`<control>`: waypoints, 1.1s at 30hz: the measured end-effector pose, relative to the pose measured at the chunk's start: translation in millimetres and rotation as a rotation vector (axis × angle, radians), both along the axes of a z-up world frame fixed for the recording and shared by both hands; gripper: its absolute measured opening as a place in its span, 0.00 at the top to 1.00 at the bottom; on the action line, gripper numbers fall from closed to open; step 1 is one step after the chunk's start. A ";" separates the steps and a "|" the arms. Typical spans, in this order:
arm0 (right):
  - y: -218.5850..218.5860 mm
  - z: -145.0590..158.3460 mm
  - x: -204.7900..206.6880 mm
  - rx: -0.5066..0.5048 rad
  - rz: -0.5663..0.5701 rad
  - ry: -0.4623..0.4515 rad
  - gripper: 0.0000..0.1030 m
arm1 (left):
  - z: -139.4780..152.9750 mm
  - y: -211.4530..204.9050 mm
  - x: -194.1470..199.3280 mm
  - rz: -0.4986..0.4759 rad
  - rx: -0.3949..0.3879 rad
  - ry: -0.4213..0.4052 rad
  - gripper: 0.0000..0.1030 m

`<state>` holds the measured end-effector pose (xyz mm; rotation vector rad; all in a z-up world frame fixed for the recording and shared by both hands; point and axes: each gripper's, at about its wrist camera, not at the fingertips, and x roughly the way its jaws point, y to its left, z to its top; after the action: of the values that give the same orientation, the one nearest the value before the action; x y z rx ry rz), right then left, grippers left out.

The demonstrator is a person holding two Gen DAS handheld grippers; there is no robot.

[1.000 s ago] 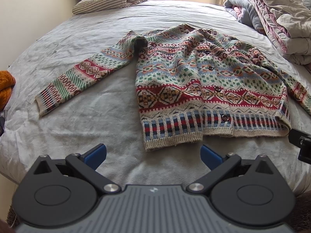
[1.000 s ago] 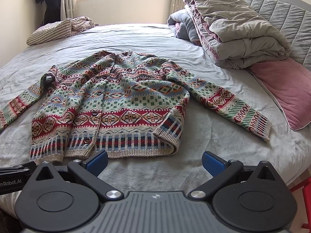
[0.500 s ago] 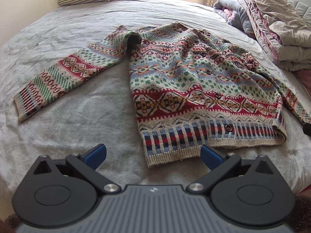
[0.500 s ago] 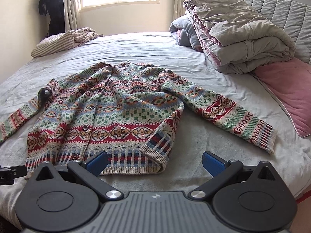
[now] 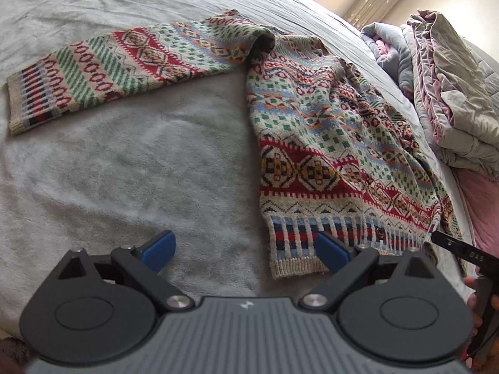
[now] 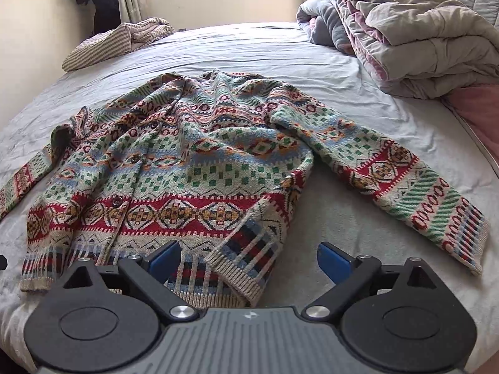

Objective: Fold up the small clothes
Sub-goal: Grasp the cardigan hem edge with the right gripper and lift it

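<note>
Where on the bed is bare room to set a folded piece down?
Bare bedsheet lies between the cardigan body and its outstretched sleeve. More lies beyond the collar, toward the striped cloth. The side by the piled duvet is crowded.

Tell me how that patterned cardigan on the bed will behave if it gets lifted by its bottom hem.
The cardigan is a thick knit lying limp and rumpled, so it would probably droop and bunch rather than hold shape. Its sleeves are spread out, so they would likely trail behind. The chunky ribbed hem probably grips well, not slippery.

Cardigan (image 6: 193, 168) hem partly hidden behind right tool (image 6: 249, 257); left sleeve cut off at frame edge.
</note>
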<state>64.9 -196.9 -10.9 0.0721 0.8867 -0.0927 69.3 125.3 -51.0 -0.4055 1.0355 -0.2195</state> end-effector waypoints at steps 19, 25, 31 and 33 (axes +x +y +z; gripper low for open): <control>-65.1 -13.6 -7.7 0.150 -0.143 0.033 0.40 | -46.6 12.8 18.5 0.025 -0.402 0.066 0.69; -56.9 -23.8 -9.8 0.153 -0.137 0.027 0.66 | -52.7 7.3 19.7 0.015 -0.418 0.067 0.83; -59.0 -4.8 -20.7 0.176 -0.108 -0.046 0.94 | -16.4 6.8 4.5 0.049 -0.246 -0.069 0.99; -67.5 6.3 -27.9 0.200 -0.108 -0.072 0.94 | 8.5 17.6 -3.5 0.070 -0.168 -0.147 0.99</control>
<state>37.0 -264.4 -4.6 0.3082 0.8176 -0.1018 65.8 142.9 -42.4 -0.5687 0.8597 -0.2703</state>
